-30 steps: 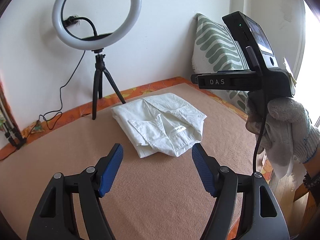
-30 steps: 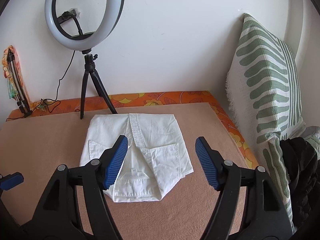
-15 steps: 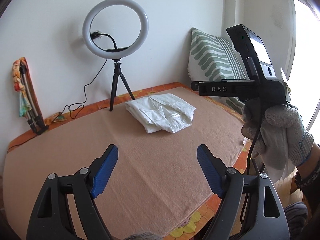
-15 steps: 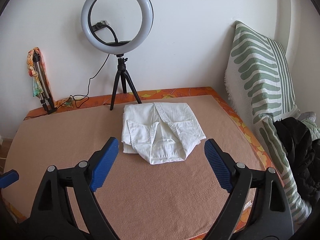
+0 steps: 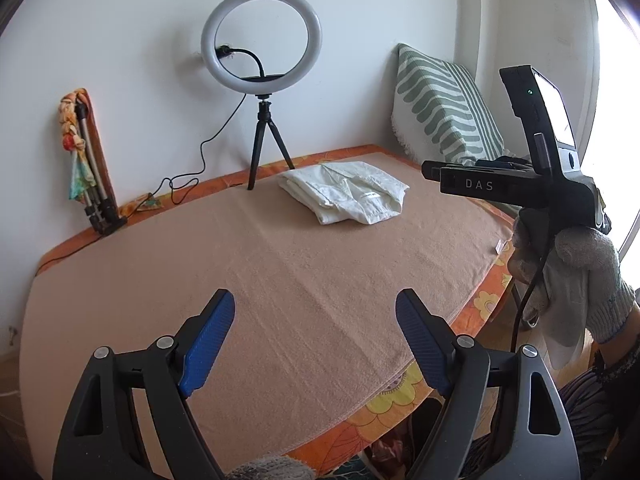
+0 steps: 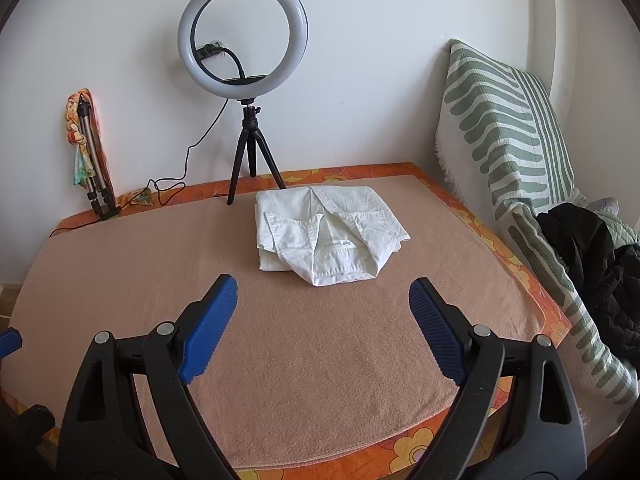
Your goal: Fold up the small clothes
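A small white garment (image 6: 328, 232) lies folded in a neat packet at the far middle of the tan cloth-covered table (image 6: 320, 360); it also shows in the left wrist view (image 5: 346, 192). My left gripper (image 5: 314, 316) is open and empty, well back over the near part of the table. My right gripper (image 6: 322, 300) is open and empty, a short way in front of the garment. The right gripper's body (image 5: 532, 176), held in a gloved hand, shows at the right of the left wrist view.
A ring light on a black tripod (image 6: 244, 80) stands just behind the garment, its cable trailing left. A folded tripod wrapped in cloth (image 6: 90, 148) leans on the wall at far left. A green striped pillow (image 6: 516, 144) and dark clothing (image 6: 592, 264) lie at the right.
Both grippers have pulled back from the folded garment toward the near table edge, staying open and empty. The garment has not moved.
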Tool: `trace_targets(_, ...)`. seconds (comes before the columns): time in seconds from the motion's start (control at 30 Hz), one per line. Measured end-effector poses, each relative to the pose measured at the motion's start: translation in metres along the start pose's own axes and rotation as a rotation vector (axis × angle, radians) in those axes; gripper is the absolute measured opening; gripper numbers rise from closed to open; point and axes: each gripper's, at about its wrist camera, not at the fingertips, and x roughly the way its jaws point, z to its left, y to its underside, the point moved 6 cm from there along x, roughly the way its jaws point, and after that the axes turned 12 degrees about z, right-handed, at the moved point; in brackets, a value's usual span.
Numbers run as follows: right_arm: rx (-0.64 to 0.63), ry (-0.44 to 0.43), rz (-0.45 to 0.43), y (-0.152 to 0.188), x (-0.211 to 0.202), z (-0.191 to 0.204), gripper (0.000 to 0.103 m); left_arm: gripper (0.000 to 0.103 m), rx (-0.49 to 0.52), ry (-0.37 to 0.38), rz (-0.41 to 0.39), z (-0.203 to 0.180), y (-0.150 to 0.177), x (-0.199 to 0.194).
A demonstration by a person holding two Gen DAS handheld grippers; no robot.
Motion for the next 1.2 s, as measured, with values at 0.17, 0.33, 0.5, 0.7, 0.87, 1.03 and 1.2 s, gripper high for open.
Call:
trace_targets(0.17,0.001,0.008,-0.009,0.006,0.000,0.001,0.090,0.083,0.007,-0.009,0.023,0.003,0.009,0.005)
trace_targets(0.33,-0.011,0.026,-0.035,0.004,-0.005,0.004,0.091,0.083,0.011,-0.014,0.022,0.003,0.011,0.003)
trace_targets(0.5,-0.002,0.023,-0.033,0.004,-0.001,0.006,0.093,0.083,-0.002,-0.003,0.016,0.005,0.012,-0.001)
trace_targets(0.7,-0.002,0.025,-0.028,0.007,0.001,0.005,0.093,0.083,0.005,0.002,-0.002,0.005,0.011,-0.009)
trace_targets(0.87,0.006,0.019,-0.024,0.008,0.001,0.003,0.093,0.083,0.008,0.003,-0.016,0.004,0.010,-0.014)
trace_targets(1.03,0.004,0.022,-0.031,0.007,0.000,0.003,0.093,0.083,0.013,0.006,-0.025,0.001,0.009,-0.018)
trace_targets(1.2,0.002,0.017,-0.032,0.007,0.000,0.003,0.093,0.083,0.024,0.005,-0.027,-0.001,0.010,-0.018)
